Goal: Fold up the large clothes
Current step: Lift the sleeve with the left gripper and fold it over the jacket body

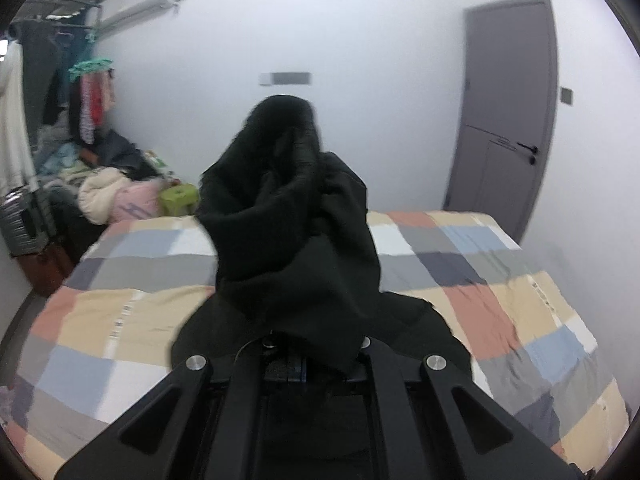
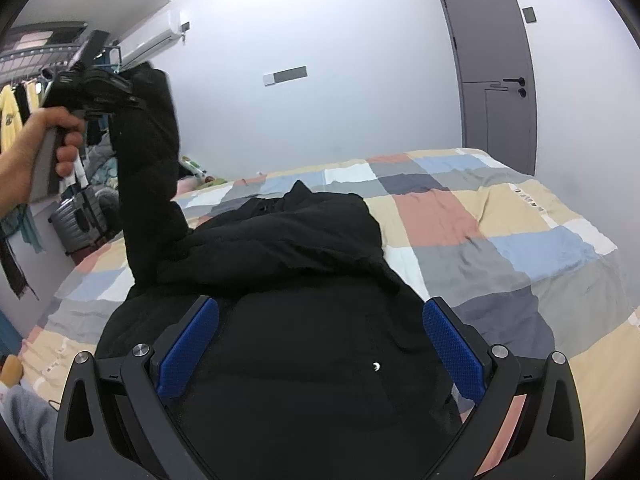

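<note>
While left gripper [image 2: 132,80] clenches sleeve [image 2: 148,152] of black jacket [image 2: 300,280] high at left, jacket body lies on bed [image 2: 500,220]. Carry sleeve across chest, lay flat, avoid bunching. Right gripper [image 2: 320,352] released over near hem; pin hem.

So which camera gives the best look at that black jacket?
The right wrist view. There the black jacket lies spread on the checked bed, one sleeve lifted by the left gripper. The left wrist view shows only a bunched sleeve draped over its own fingers, blocking the rest.
</note>
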